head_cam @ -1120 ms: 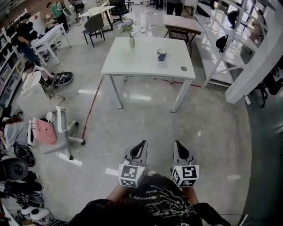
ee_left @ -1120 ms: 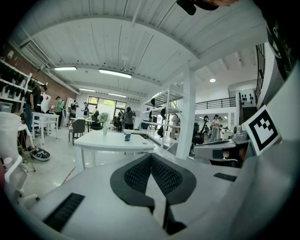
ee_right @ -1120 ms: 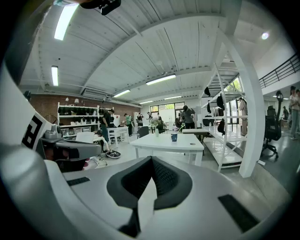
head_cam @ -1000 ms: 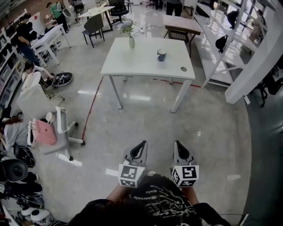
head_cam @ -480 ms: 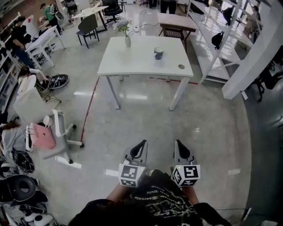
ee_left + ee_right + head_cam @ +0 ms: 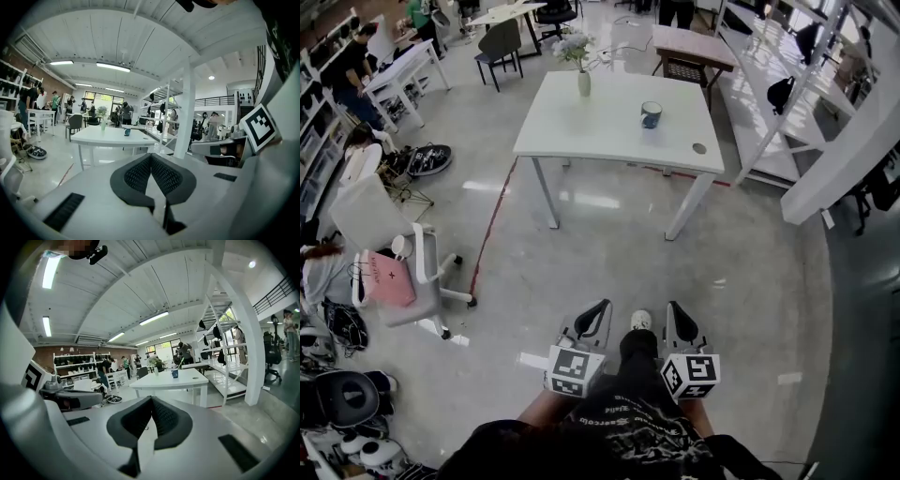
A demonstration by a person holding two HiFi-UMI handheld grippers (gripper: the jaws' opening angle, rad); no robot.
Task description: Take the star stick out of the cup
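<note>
Distance is our first trouble: the cup (image 6: 652, 114) stands on the far table (image 6: 581, 131), right of the vase (image 6: 584, 82) and well apart from us, with the stick (image 6: 180, 363) showing only as a thin green sliver leaning out of it. Our left gripper (image 6: 601, 307) and right gripper (image 6: 674, 307) are both clenched on nothing, held near our body. If we arrive with jaws unopened, we could knock the stick aside; a slanted pull might tip the cup.

A white table (image 6: 600, 131) carries a cup (image 6: 651, 114) and a flower vase (image 6: 583, 83).
</note>
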